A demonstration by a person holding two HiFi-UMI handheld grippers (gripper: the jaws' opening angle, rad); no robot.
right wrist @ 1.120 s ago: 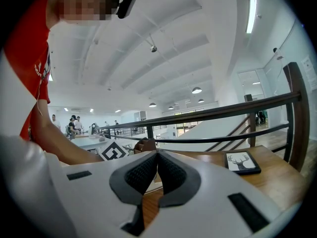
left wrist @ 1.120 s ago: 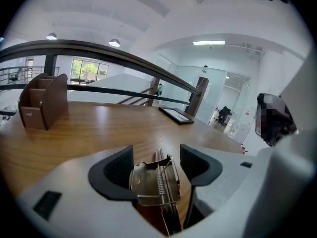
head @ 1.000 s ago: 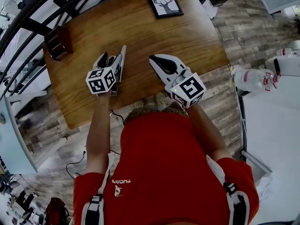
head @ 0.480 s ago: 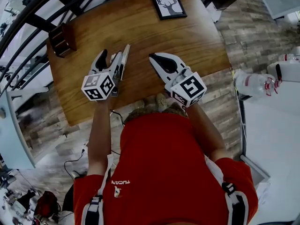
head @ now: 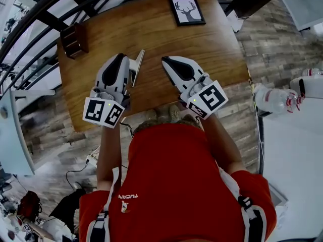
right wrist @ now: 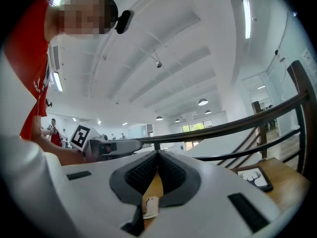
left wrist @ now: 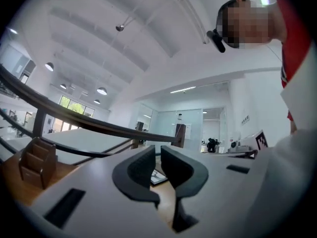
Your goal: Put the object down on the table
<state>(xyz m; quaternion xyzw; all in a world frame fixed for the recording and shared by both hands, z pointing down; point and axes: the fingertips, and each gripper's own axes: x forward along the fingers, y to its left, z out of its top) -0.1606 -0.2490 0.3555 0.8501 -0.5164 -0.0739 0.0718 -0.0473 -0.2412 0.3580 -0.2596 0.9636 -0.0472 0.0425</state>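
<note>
Two empty grippers: left gripper (head: pixel 119 58) jaws just closing to a slit, right gripper (head: pixel 167 61) jaws together. We log the metal object (head: pixel 136 64) lying on the desk (head: pixel 202 44) beside the left gripper. The shirt (head: pixel 171 175) print looks like "TUCAN".

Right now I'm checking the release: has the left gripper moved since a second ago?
Yes. The left gripper has pulled back toward the near edge of the table, off the metal object, which lies on the wood. Its jaws have just been closing, empty.

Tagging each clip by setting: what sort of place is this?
Probably an open-plan office or lobby: a wooden table beside a dark railing, glass-walled rooms behind, and rows of ceiling lamps.
</note>
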